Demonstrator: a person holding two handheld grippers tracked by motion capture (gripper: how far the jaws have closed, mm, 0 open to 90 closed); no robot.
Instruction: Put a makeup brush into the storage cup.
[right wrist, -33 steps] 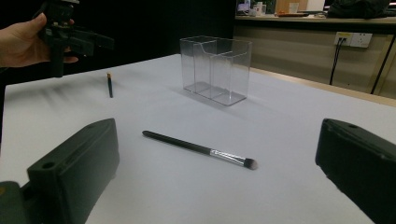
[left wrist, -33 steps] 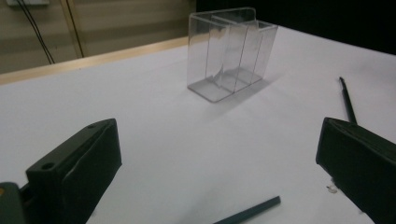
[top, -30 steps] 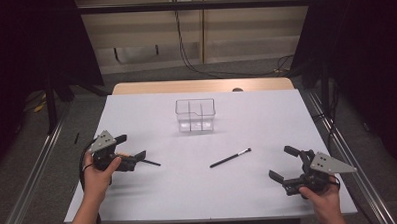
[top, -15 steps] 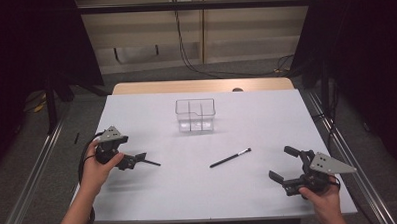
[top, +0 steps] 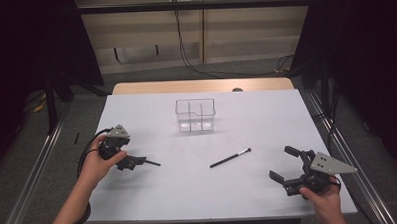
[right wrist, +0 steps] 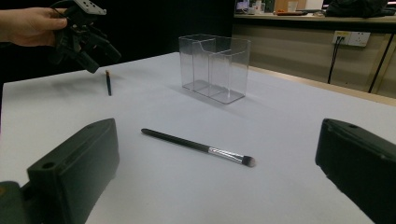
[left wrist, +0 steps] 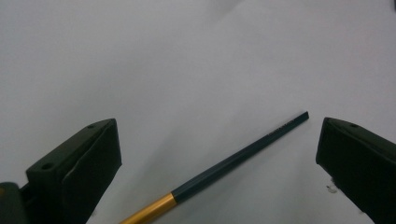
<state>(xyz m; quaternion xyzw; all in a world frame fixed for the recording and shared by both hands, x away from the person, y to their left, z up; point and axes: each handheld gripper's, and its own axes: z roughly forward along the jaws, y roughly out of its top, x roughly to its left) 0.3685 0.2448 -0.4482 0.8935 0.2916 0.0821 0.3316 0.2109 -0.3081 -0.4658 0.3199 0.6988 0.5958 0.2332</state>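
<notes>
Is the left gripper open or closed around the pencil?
Open: the left gripper has its jaws wide apart, with the pencil lying free between them.

The left hand-held gripper [top: 138,161] sits low at the person's left, tilted down and angled inward, its jaws spread wide. The right hand-held gripper [top: 288,164] (grey plate on top) rests lower right, gripped from below by the right hand [top: 322,197], jaws wide apart too.

The white tabletop [top: 199,192] is evenly lit from above, while the frame edges of the high view are left dark. Soft, faint shadows are cast. In the left gripper view, the tongs at the bottom corners are rendered blurred.
</notes>
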